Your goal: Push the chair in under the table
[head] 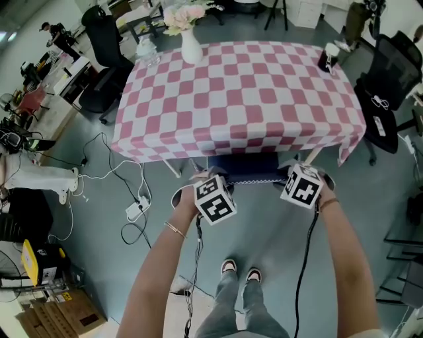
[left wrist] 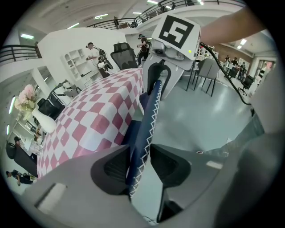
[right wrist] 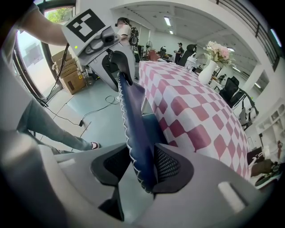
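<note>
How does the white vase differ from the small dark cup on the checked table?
The vase is white, the cup dark with a pale top. The vase holds pink flowers; the cup shows none. The vase stands far left, the cup far right. Both stand upright on the table.

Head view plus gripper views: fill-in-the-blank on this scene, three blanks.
The tablecloth is checked pink and ____. The vase on it holds pink ____. Between the jaws of the left gripper and of the right gripper stands the blue back of the ____.
Missing words: white; flowers; chair.
</note>
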### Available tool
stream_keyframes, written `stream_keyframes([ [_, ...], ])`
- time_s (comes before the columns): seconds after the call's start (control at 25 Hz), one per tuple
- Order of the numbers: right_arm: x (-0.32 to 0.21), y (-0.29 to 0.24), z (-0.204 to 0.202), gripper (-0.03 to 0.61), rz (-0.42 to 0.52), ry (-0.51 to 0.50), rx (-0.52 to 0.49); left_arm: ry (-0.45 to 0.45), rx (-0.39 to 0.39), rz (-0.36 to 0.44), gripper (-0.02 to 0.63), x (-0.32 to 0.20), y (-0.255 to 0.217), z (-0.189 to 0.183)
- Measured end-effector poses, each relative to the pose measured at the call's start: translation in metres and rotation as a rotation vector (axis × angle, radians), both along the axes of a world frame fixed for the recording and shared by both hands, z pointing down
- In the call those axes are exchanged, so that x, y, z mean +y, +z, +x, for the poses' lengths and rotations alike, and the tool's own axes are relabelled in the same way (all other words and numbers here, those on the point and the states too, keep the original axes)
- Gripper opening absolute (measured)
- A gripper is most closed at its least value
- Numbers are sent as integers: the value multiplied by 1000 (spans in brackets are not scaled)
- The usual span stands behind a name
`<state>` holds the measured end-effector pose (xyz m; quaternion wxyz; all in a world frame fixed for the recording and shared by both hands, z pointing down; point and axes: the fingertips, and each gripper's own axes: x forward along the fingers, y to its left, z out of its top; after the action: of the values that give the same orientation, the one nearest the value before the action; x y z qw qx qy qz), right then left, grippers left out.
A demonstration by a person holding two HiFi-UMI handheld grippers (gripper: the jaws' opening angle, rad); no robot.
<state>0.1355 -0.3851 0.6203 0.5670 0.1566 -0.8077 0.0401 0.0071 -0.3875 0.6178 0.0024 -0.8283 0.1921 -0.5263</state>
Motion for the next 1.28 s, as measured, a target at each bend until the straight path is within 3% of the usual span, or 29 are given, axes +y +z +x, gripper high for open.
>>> stream_keyframes([
  [0.24, 0, -16, -2, 181, 22, 17, -31, -43, 92, 4, 190, 1, -22, -3],
  [0.52, 14, -47, -8, 195, 25, 34, -106, -76, 153, -7, 193, 14, -47, -8],
  [0.84, 22, -95, 1, 193, 136, 225, -291, -195, 289, 55, 190, 30, -101, -13],
  [1.12, 32, -172, 19, 192, 392, 529, -570, -326, 436, 260, 179, 47, -168, -16],
  [1.28, 49, -224, 30, 190, 563, 667, -685, -460, 610, 398, 156, 58, -226, -24],
])
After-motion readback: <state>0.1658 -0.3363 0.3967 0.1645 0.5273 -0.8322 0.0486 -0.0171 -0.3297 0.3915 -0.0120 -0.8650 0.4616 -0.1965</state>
